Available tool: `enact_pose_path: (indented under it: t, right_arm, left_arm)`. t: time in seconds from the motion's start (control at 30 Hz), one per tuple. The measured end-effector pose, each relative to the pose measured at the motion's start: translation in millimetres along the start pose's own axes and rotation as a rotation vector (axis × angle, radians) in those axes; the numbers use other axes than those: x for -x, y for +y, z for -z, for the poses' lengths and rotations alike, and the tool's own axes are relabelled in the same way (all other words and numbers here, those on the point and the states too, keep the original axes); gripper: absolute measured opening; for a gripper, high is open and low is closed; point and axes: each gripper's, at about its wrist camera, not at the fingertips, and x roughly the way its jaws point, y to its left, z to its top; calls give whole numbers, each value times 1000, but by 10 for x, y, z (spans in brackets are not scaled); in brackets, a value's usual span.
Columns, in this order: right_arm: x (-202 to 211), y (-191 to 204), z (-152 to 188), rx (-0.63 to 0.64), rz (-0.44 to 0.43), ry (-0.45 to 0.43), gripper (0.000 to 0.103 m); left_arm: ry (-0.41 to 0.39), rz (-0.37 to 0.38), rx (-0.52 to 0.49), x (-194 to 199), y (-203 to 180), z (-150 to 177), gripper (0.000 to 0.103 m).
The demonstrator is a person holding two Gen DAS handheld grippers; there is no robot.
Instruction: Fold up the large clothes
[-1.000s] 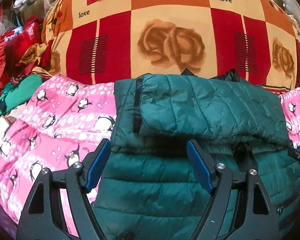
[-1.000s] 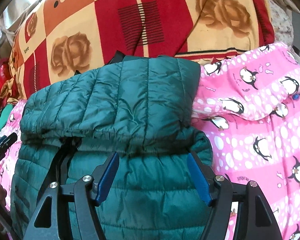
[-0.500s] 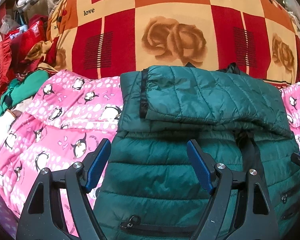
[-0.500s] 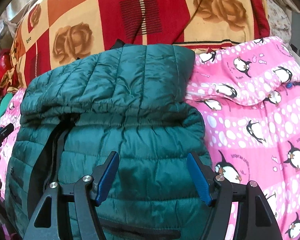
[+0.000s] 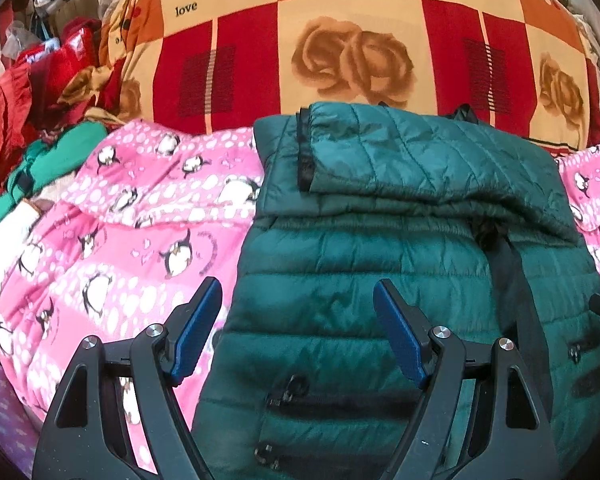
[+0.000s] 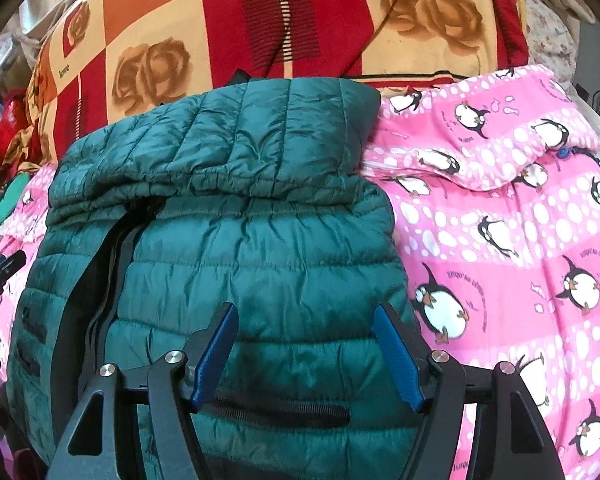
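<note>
A dark green quilted puffer jacket (image 5: 400,248) lies on a pink penguin-print blanket (image 5: 140,232), its sleeves folded across the upper part as a thick band (image 6: 236,148). The black front zip runs down the body (image 6: 108,272), and pocket zips show near the hem. My left gripper (image 5: 298,308) hovers open over the jacket's lower left edge, nothing between its blue pads. My right gripper (image 6: 306,332) hovers open over the jacket's lower right part (image 6: 260,280), also holding nothing. In the left wrist view a tip of the right gripper shows at the right edge, and the right wrist view catches the left one at its left edge.
A big red, orange and cream rose-pattern blanket (image 5: 340,40) bulges behind the jacket. Red and green clothes (image 5: 40,120) are heaped at the far left. The pink blanket (image 6: 520,260) spreads wide to the jacket's right.
Both grippers have drawn back toward the jacket's hem, so more of its lower body and the pocket zips have come into view. The jaws kept the same width.
</note>
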Motion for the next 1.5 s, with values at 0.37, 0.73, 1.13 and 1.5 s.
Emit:
enact_pose_path:
  t: [0.37, 0.73, 1.13, 1.5]
  right_arm:
    - [173, -120, 239, -9, -18, 20, 68]
    - [378, -270, 569, -7, -64, 66, 72]
    - [448, -620, 923, -83, -148, 154, 75]
    - [432, -506, 1152, -44, -267, 194, 76]
  left_arm:
    - [135, 117, 60, 62, 341, 328, 79]
    - [271, 217, 136, 111, 745, 772, 79]
    - [348, 327, 238, 154, 996, 1103, 79]
    - [432, 389, 223, 219, 1008, 1301, 79]
